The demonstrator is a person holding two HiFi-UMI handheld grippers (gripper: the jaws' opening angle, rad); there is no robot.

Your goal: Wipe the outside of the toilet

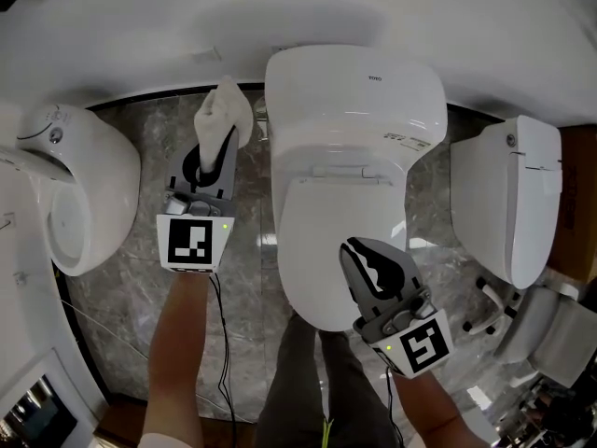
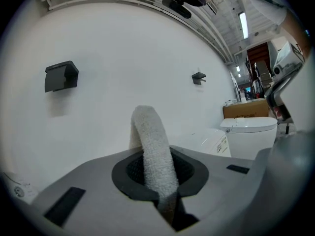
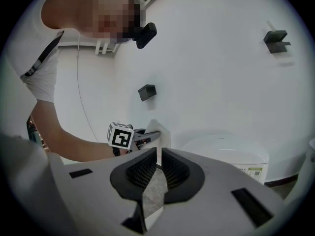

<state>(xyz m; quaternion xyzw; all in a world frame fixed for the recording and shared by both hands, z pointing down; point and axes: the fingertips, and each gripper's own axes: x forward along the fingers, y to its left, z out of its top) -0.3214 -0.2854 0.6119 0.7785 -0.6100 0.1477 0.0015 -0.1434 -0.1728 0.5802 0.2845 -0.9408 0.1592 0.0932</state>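
Observation:
The white toilet (image 1: 354, 110) stands against the wall with its lid (image 1: 340, 241) down. My left gripper (image 1: 222, 146) is to the left of the tank, above the floor, and is shut on a white cloth (image 1: 224, 108) that sticks up past its tips. In the left gripper view the cloth (image 2: 152, 146) arches out of the jaws, with the toilet's side (image 2: 211, 141) to the right. My right gripper (image 1: 368, 261) hovers over the front of the lid. It is shut, and the right gripper view shows nothing in the right gripper (image 3: 158, 168).
Another white toilet (image 1: 84, 185) stands at the left and a third (image 1: 513, 203) at the right. Grey marble floor (image 1: 140, 287) runs between them. A white wall (image 1: 280, 7) with black brackets (image 2: 60, 75) is behind. A cable (image 1: 222, 343) hangs from the left gripper.

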